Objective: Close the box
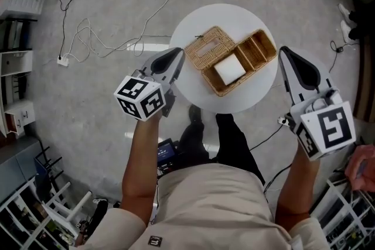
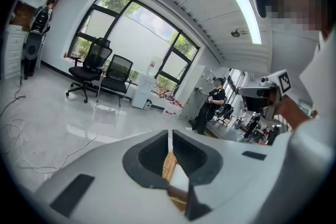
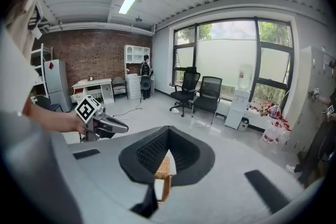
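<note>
A wicker box (image 1: 253, 51) lies on the round white table (image 1: 199, 23) in the head view. Its woven lid (image 1: 210, 47) is swung open to the left, and a white pack (image 1: 229, 69) shows inside. My left gripper (image 1: 177, 52) hovers at the table's left edge, just beside the lid, shut with nothing in it. At the table's right edge my right gripper (image 1: 283, 52) is also shut and empty. A strip of wicker (image 2: 168, 165) shows below the closed left gripper (image 2: 170, 134) in its own view. The right gripper (image 3: 168, 129) likewise has wicker (image 3: 165, 166) beneath it.
Cables (image 1: 94, 38) trail over the grey floor left of the table. Shelves (image 1: 17, 9) line the left side, with a white rack (image 1: 53, 208) at bottom left. A hand (image 1: 363, 165) shows at the right edge. Office chairs (image 2: 100, 68) and standing people (image 2: 210, 105) are farther off.
</note>
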The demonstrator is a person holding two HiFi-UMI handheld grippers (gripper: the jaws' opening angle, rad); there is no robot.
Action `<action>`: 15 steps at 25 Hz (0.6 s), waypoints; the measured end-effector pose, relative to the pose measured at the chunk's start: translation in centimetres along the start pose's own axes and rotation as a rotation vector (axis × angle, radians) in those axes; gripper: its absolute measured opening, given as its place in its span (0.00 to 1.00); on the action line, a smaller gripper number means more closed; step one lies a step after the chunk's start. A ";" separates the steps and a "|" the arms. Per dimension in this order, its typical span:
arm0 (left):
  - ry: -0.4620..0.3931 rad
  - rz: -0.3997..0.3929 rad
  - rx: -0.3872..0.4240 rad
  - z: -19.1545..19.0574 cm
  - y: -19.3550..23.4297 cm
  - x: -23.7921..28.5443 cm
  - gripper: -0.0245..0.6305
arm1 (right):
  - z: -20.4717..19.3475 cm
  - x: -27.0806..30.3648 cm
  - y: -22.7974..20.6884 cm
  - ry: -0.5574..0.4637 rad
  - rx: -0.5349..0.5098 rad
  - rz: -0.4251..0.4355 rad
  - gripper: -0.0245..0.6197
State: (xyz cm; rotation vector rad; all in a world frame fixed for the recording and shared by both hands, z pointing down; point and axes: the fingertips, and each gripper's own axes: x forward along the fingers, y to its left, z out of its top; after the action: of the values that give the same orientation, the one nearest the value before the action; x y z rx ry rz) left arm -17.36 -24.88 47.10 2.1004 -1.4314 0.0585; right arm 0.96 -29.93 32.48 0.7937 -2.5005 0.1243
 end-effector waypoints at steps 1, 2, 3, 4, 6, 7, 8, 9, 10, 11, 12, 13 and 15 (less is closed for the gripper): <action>0.006 0.003 -0.012 -0.5 0.4 0.3 0.07 | -0.2 0.4 -0.1 0.005 0.002 0.003 0.03; 0.011 0.006 -0.025 -1.0 0.9 0.6 0.07 | -0.5 0.8 -0.2 0.009 0.004 0.006 0.03; 0.017 0.009 -0.038 -1.5 1.3 0.8 0.07 | -0.7 1.2 -0.3 0.014 0.006 0.009 0.03; 0.023 0.011 -0.052 -2.0 1.8 1.1 0.07 | -0.9 1.5 -0.4 0.018 0.009 0.012 0.03; 0.034 0.017 -0.078 -3.0 2.7 1.6 0.07 | -1.4 2.3 -0.5 0.027 0.012 0.018 0.03; 0.039 0.020 -0.091 -3.5 3.1 1.8 0.07 | -1.6 2.6 -0.6 0.031 0.015 0.020 0.03; 0.044 0.023 -0.102 -4.0 3.5 2.1 0.07 | -1.9 2.9 -0.7 0.035 0.017 0.022 0.03; 0.049 0.027 -0.113 -4.5 3.8 2.3 0.07 | -2.1 3.2 -0.9 0.039 0.020 0.023 0.03; 0.055 0.031 -0.122 -4.9 4.2 2.6 0.07 | -2.4 3.5 -1.0 0.044 0.023 0.025 0.03; 0.060 0.035 -0.131 -5.3 4.5 2.8 0.07 | -2.6 3.8 -1.1 0.048 0.026 0.027 0.03; 0.064 0.039 -0.141 -5.7 4.8 3.0 0.07 | -2.8 4.1 -1.2 0.053 0.027 0.028 0.03; 0.068 0.041 -0.151 -6.1 5.2 3.2 0.07 | -3.0 4.4 -1.3 0.057 0.028 0.030 0.03; 0.076 0.045 -0.174 -7.1 5.9 3.6 0.07 | -3.6 5.0 -1.4 0.067 0.031 0.034 0.03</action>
State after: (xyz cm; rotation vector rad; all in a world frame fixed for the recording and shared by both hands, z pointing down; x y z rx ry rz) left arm -18.93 -25.93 56.83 1.9053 -1.3870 0.0296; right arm -0.16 -32.86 37.98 0.7479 -2.4549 0.1988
